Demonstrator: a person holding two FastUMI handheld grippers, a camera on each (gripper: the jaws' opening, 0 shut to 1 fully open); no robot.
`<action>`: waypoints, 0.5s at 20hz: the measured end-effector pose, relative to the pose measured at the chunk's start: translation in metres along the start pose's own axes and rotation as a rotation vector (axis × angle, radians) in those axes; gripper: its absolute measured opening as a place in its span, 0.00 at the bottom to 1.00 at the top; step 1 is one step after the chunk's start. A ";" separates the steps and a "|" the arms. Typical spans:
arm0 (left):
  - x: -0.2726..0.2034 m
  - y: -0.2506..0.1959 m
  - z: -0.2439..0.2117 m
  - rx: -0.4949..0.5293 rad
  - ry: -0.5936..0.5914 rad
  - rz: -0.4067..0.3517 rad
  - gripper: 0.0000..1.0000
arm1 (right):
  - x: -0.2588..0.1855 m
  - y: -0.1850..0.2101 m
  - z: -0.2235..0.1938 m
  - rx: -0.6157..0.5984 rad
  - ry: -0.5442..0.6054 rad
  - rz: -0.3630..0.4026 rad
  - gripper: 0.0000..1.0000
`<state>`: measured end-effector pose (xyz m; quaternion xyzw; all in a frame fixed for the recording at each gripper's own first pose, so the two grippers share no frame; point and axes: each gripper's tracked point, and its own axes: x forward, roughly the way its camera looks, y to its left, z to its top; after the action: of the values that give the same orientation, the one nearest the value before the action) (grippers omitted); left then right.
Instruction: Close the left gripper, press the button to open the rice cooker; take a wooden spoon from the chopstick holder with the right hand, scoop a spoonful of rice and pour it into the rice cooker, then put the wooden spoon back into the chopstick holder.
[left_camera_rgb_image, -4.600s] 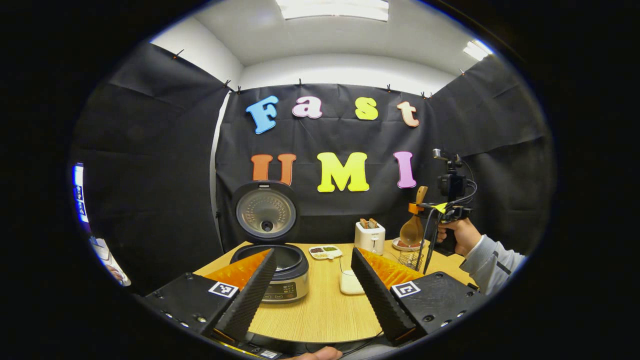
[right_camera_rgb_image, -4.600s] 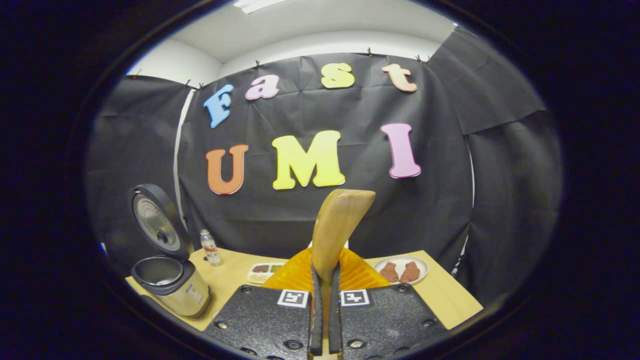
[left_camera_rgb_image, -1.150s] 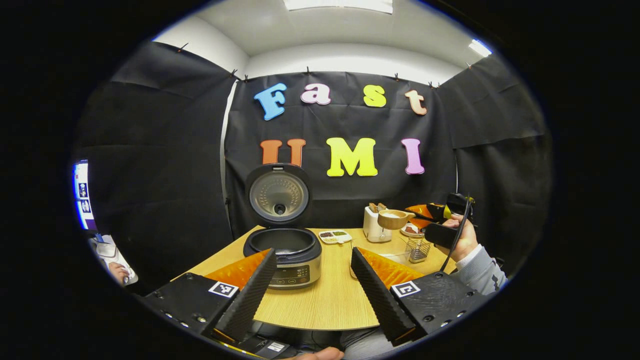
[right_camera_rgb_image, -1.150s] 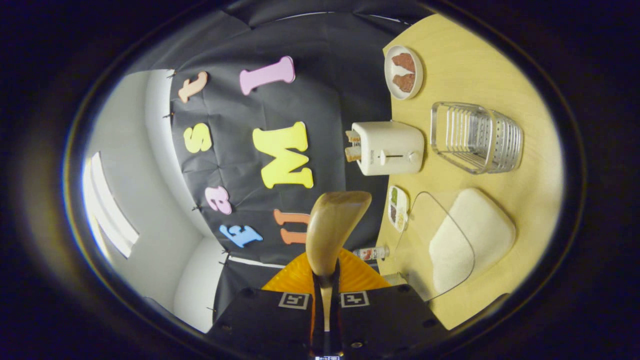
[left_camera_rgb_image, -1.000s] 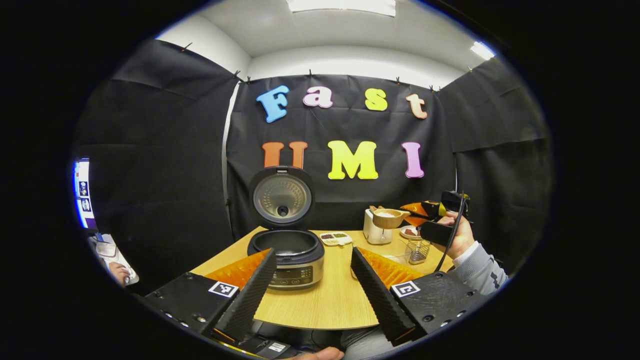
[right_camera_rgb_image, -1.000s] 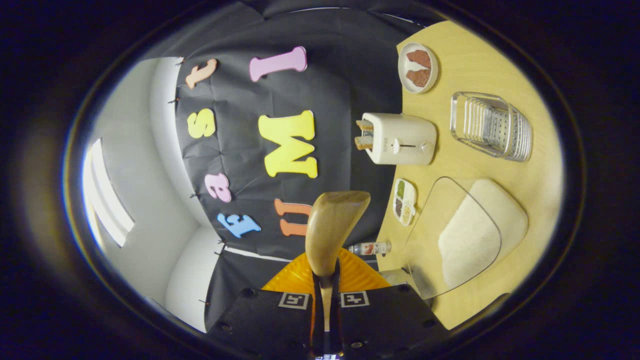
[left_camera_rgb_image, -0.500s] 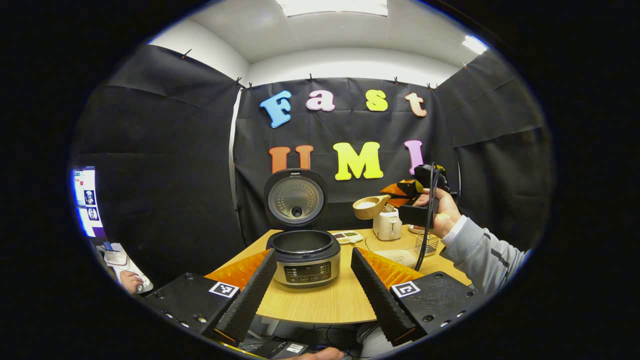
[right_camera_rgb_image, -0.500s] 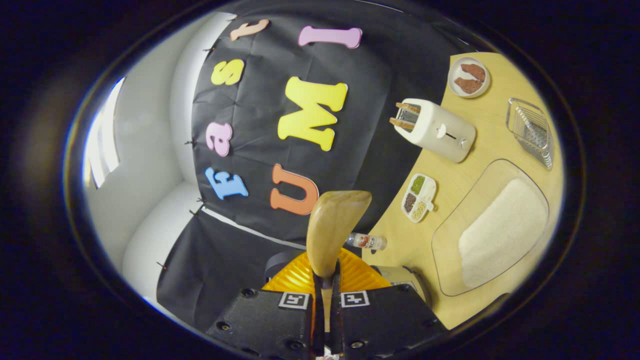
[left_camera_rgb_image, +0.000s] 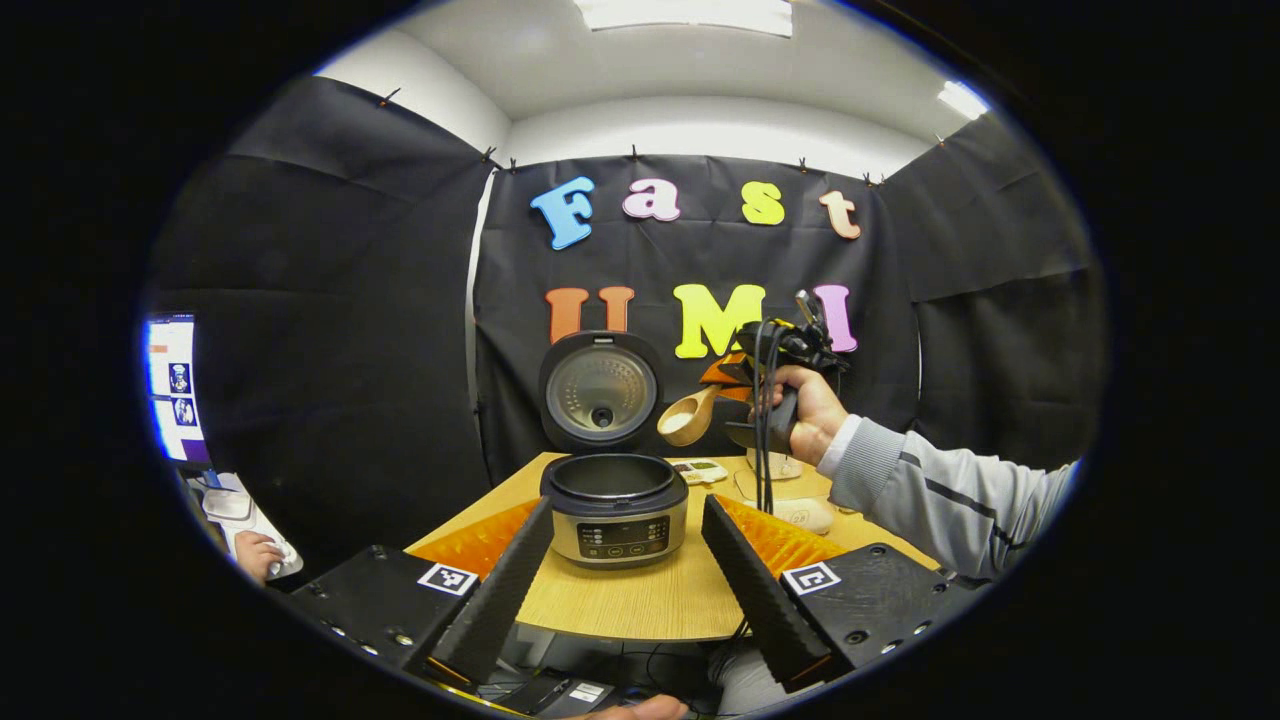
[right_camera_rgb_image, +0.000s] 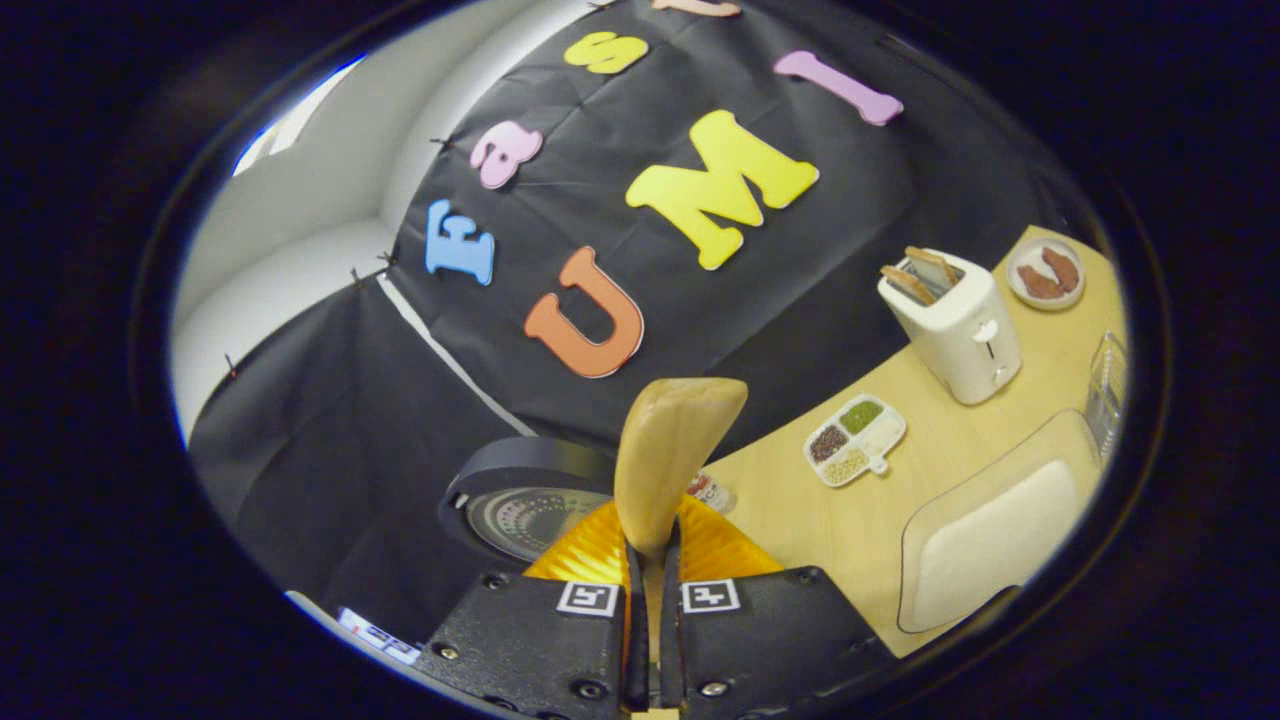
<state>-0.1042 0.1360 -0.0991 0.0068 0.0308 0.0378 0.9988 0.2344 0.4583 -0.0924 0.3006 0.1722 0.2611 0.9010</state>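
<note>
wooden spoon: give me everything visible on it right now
The wooden spoon is light, smooth-grained wood with a deep round bowl and a flat, broad handle end. The right claw is shut on its handle, both fingers pressing it. In the left gripper view it is held in the air, bowl tilted down to the left, above and just right of the open rice cooker, touching nothing else. Something pale sits in the bowl; it looks like rice, but it is too small to confirm.

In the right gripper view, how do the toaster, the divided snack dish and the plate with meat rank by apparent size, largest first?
1. toaster
2. divided snack dish
3. plate with meat, only slightly smaller than the dish and farther from the camera, so this order is unsure.
</note>
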 end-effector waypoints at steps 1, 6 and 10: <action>0.000 0.007 0.000 -0.003 0.001 0.021 0.95 | 0.006 0.005 -0.003 -0.074 -0.005 -0.016 0.10; -0.002 0.014 -0.002 0.000 0.003 0.031 0.96 | 0.026 0.025 -0.026 -0.247 -0.001 -0.025 0.10; -0.004 0.018 -0.005 -0.002 0.004 0.031 0.96 | 0.034 0.033 -0.034 -0.363 -0.014 -0.035 0.10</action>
<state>-0.1103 0.1540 -0.1037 0.0062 0.0324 0.0535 0.9980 0.2337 0.5158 -0.1026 0.1318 0.1215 0.2699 0.9461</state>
